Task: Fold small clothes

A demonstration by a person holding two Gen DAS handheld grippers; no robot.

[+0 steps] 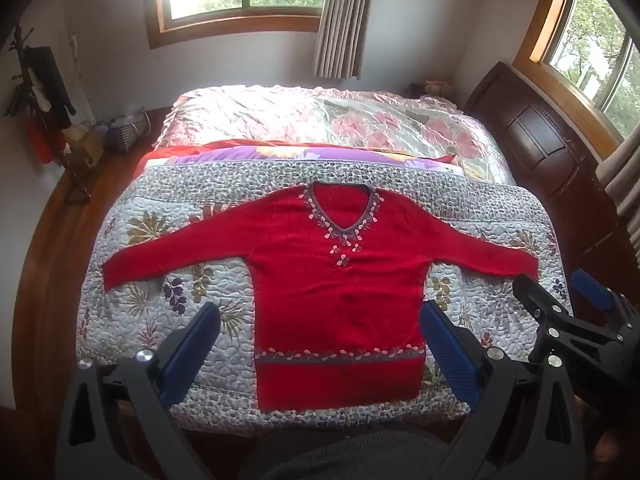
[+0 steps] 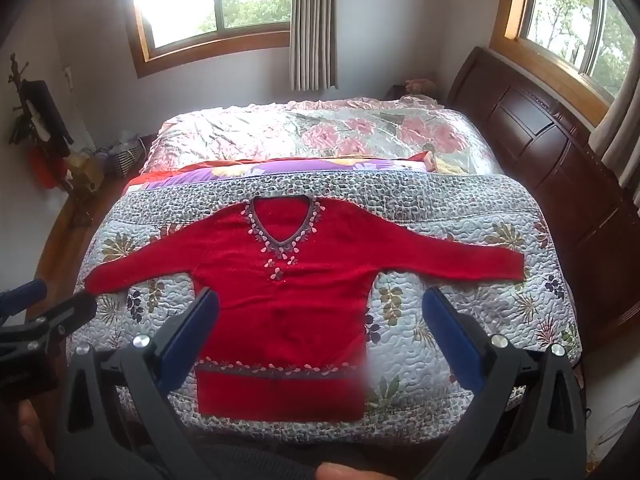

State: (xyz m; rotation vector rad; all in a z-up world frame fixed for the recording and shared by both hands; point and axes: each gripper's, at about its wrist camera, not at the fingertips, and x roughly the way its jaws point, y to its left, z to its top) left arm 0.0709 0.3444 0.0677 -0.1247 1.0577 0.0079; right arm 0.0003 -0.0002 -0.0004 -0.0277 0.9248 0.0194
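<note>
Sweater (image 1: 336, 280): red, long sleeves, lies flat face up on the quilt (image 1: 160, 240) at the near end of the bed; neckline away from the person, hem at the near edge, both sleeves spread out sideways.
Long axis: body runs straight away from the fingers; sleeves run across, left to right.
Left gripper (image 1: 320, 352): fingers spread wide, empty, hovering over the near edge of the bed; in its own view the hem sits between the two blue pads, so it points about at the body's centre line.
Right gripper (image 2: 320, 332): fingers also spread wide, nothing held; sweater body lies ahead and left of centre, right sleeve (image 2: 460, 260) ahead, just past the right pad. Also seen from the left wrist (image 1: 560, 292), low right, near that sleeve's cuff.
Nearer hand: right gripper to right cuff; left sleeve (image 1: 168, 256) is well apart from both, left gripper the closer one.
Contact: neither gripper touches the cloth.
Progress: no fold made yet, sweater fully laid out.
Next, judged: a sleeve goes in across the body, likely the right one first.
</note>
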